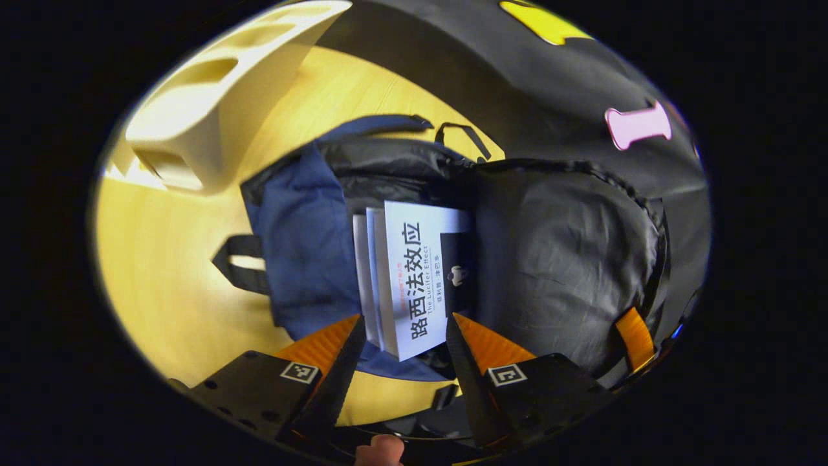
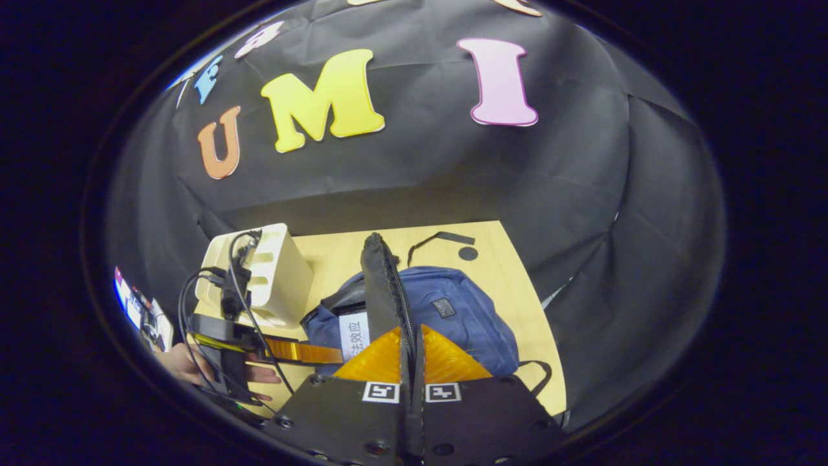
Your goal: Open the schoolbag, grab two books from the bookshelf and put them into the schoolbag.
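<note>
Books inside schoolbag; right hand-held gripper pinching flap edge.

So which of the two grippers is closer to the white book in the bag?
Left. The left gripper stands open with the white book between its fingertips. The right gripper is shut on the bag's flap, beside the book.

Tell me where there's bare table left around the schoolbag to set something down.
Bare table lies beside the blue schoolbag, below the white bookshelf, broken only by a black strap. In the right gripper view another strip runs between bag and table edge. The bag's opening is crowded with books.
</note>
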The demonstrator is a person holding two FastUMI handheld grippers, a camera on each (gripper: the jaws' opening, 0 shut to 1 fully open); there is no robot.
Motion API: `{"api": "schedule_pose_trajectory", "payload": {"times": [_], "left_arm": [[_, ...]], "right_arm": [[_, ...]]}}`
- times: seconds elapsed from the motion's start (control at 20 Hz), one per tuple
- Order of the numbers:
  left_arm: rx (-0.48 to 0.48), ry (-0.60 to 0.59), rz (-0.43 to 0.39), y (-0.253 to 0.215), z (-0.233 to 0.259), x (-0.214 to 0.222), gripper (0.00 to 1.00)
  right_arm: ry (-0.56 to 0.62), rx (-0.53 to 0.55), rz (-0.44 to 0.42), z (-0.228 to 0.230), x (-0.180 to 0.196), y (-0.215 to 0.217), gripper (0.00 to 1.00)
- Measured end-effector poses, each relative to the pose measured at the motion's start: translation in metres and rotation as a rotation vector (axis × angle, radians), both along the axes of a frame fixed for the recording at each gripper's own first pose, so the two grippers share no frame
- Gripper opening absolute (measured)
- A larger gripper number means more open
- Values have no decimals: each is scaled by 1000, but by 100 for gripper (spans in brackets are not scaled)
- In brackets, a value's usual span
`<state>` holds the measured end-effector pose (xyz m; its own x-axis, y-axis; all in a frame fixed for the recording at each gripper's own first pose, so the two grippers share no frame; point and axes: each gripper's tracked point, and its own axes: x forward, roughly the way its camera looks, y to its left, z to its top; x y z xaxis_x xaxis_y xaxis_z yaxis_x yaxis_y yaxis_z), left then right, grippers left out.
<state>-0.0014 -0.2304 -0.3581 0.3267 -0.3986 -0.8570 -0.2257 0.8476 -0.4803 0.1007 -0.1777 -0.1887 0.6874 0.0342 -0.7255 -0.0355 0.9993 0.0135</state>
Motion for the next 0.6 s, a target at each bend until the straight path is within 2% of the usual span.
{"api": "schedule_pose_trajectory", "payload": {"times": [0.1,0.2,0.35,0.45,0.6], "left_arm": [[109,-69,-40,21,18,1,80],[222,-142,-88,39,43,2,80],[340,-204,-134,63,68,-2,80],[413,-208,-169,81,79,-12,80],[444,-143,-194,96,85,-38,80]], "right_arm": [[-9,2,10,0,-1,7,2],[-16,11,22,0,-3,18,0],[-17,13,38,-6,-7,33,2],[-16,6,50,-10,-9,42,2],[-13,-4,62,-16,-12,57,2]]}}
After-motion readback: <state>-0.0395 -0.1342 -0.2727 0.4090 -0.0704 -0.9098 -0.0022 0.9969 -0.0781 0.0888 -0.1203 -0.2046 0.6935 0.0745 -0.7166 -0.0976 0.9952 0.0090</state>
